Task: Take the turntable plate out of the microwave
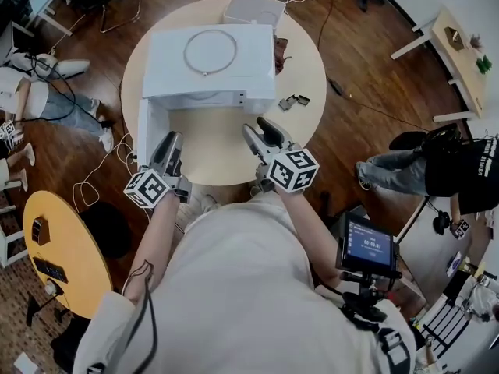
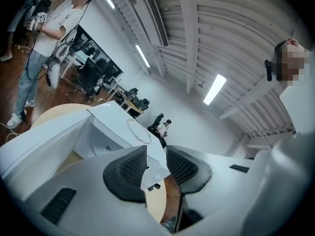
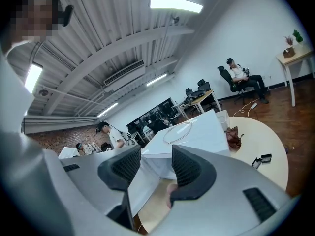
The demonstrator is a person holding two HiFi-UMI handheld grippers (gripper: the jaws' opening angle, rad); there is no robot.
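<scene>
1. Both jaws are released with nothing between them. The left gripper [image 1: 170, 140] is part-open and the right gripper [image 1: 260, 131] is wider. Both sit just short of the microwave [image 1: 209, 68] on the table [image 1: 304, 61].
2. I judge the turntable plate [image 2: 101, 142] is in the cavity. Only a pale round edge shows in the left gripper view, and the head view hides it under the roof.
3. Risk: the door [image 1: 146, 131] hangs open just beside your left gripper. Clip it and it swings or shoves the oven.
4. Risk: the plate is likely slick, so a shallow rim pinch could slip. Tilt it and it catches the cavity lip.
5. Risk: the ring [image 1: 209, 51] lies on top, and a jolt could slide it off.
6. The plate is round, so it has no long axis. I judge it flat and face up. The opening faces you.
</scene>
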